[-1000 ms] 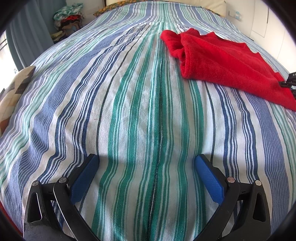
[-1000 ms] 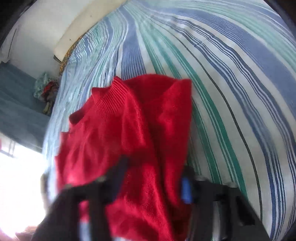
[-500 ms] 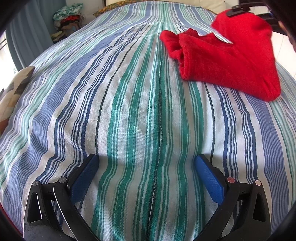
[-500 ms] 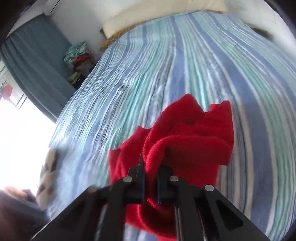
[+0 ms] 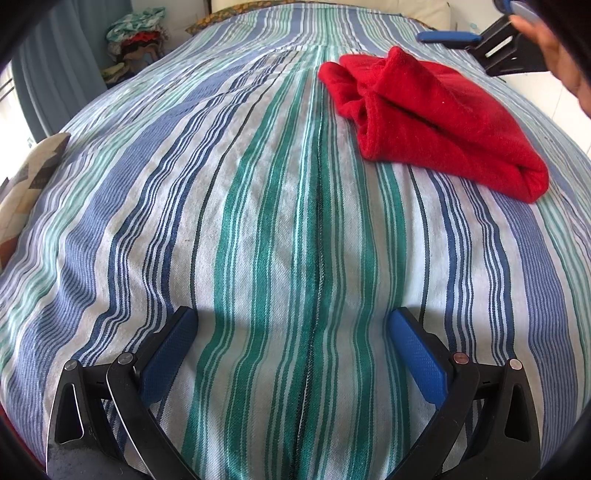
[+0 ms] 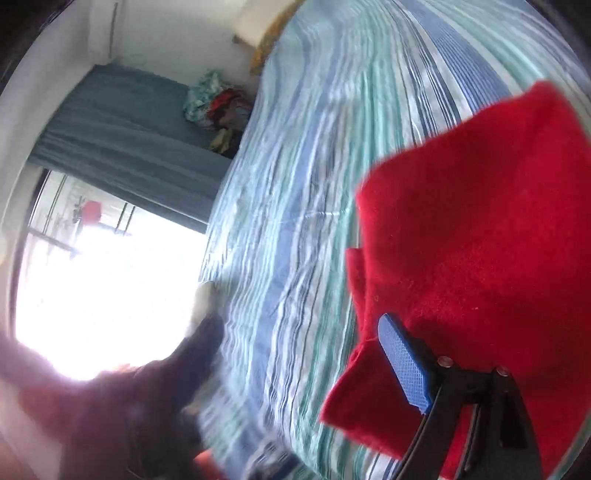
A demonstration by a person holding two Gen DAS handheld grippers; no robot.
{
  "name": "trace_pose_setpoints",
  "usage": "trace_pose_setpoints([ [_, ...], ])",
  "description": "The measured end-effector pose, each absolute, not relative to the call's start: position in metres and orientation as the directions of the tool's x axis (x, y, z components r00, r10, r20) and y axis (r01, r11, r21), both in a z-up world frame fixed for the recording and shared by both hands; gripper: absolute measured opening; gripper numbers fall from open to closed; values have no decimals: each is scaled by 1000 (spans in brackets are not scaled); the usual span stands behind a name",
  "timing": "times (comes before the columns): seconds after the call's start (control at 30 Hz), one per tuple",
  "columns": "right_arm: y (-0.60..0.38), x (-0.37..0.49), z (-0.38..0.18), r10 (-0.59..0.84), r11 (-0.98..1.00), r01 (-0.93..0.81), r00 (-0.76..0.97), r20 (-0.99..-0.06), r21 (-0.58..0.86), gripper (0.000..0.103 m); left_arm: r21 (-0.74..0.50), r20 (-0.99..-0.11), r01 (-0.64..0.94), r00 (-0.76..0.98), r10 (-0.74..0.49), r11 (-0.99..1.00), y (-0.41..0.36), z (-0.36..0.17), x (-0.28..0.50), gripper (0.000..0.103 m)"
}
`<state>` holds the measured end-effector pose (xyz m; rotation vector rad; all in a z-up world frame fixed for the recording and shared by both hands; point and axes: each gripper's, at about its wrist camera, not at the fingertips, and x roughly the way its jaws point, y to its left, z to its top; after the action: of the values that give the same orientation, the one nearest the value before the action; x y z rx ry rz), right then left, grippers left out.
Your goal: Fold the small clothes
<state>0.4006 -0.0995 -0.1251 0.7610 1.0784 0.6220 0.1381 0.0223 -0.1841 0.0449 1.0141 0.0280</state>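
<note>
While the left claw (image 5: 291, 343) rests wide apart and empty on the striped bed (image 5: 221, 221), the red garment (image 5: 436, 118) lies ahead and to its right, doubled over but lumpy at the far end. Right claw (image 5: 476, 38) hovers just beyond the garment; spread apart, holding nothing. Judged partly folded: tidying and a further fold probably remain.

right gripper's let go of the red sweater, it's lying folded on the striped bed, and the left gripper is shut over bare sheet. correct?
One thing is off: the left gripper is open, not shut. The left wrist view shows its blue pads spread wide over bare striped bed. The rest holds: the red sweater lies folded on the bed, and the right gripper is clear of it.
</note>
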Motion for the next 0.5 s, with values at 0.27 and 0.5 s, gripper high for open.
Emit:
trace_pose_setpoints([
  [0.27,-145,360,-106,593,794,-160,423,-686,587,54,10,-852,-4,523,11,1000,28,-181,138,103],
  [0.5,-90,307,-197,551,833,-239,268,-790,500,24,-301,-764,-78,616,-192,950,76,-116,153,101],
])
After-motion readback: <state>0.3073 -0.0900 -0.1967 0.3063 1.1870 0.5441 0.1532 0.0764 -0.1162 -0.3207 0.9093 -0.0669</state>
